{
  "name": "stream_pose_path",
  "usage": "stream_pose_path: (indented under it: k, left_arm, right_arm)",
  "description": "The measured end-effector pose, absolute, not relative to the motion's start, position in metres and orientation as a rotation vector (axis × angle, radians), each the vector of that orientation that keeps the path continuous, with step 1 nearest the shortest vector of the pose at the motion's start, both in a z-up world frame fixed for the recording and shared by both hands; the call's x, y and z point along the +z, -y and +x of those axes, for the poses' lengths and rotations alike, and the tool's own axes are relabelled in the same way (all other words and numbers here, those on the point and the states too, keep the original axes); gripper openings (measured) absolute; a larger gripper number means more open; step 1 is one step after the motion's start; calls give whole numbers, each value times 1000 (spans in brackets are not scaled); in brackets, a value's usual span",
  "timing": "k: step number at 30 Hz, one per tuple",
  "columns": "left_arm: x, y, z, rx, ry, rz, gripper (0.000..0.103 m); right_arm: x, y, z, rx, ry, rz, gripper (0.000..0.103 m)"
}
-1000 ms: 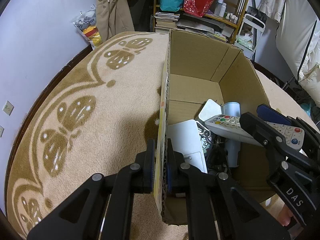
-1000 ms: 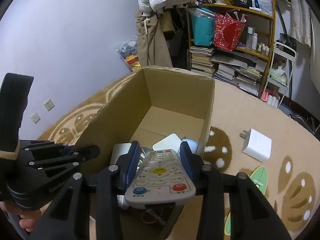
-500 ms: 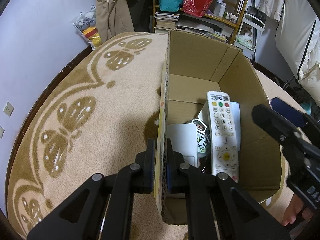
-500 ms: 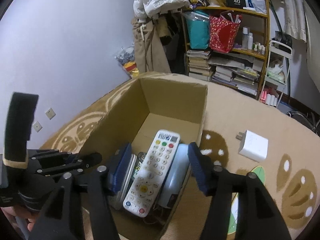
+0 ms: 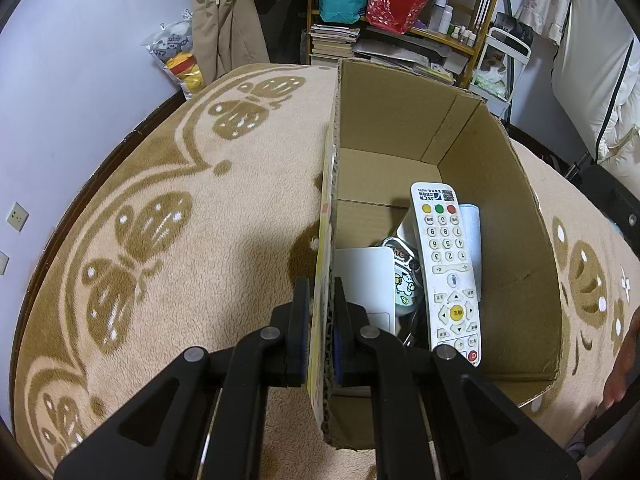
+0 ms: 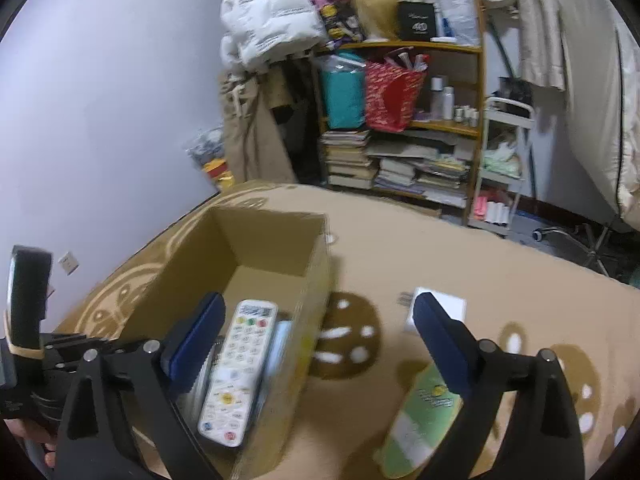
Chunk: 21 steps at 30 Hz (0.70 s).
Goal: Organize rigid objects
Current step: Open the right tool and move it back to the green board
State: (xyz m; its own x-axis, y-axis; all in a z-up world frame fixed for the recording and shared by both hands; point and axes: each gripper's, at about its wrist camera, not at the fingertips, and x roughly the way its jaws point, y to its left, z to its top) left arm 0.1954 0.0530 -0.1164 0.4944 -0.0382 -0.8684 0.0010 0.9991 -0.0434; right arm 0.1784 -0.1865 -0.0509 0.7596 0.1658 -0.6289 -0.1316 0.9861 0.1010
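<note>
- left gripper [image 5: 322,312] is clamped on the box [image 5: 400,128] wall, one finger on each side
- right gripper [image 6: 316,332] has just been opening and gapes wide with nothing between its fingers
- remote [image 5: 446,268] lies face up inside the box atop other items
- white charger [image 6: 444,308] sits on the rug [image 5: 168,208] beside the box

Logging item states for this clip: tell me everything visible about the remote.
The remote is a long white plastic handset with yellow, green and red buttons at its top, a number pad, a yellow centre key in a direction ring, and printed labelling at the head. It lies face up inside the box, lengthwise, resting on the other items there, head toward the far wall. No gripper touches it: the right gripper has just been opening and stands wide, above and apart from it.
</note>
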Motion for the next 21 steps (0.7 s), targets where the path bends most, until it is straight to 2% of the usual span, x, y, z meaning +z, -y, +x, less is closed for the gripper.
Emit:
stream_pose_path:
  k: [7,21]
  left_arm:
    - [-116,-52,195,-21,-1057,-40,9]
    - [-115,-52,194,-23,-1061,-33,6]
  right_arm:
    - [-59,220,187,57,-715,95,101]
    - [-124,268,195,-64,-857,216,101]
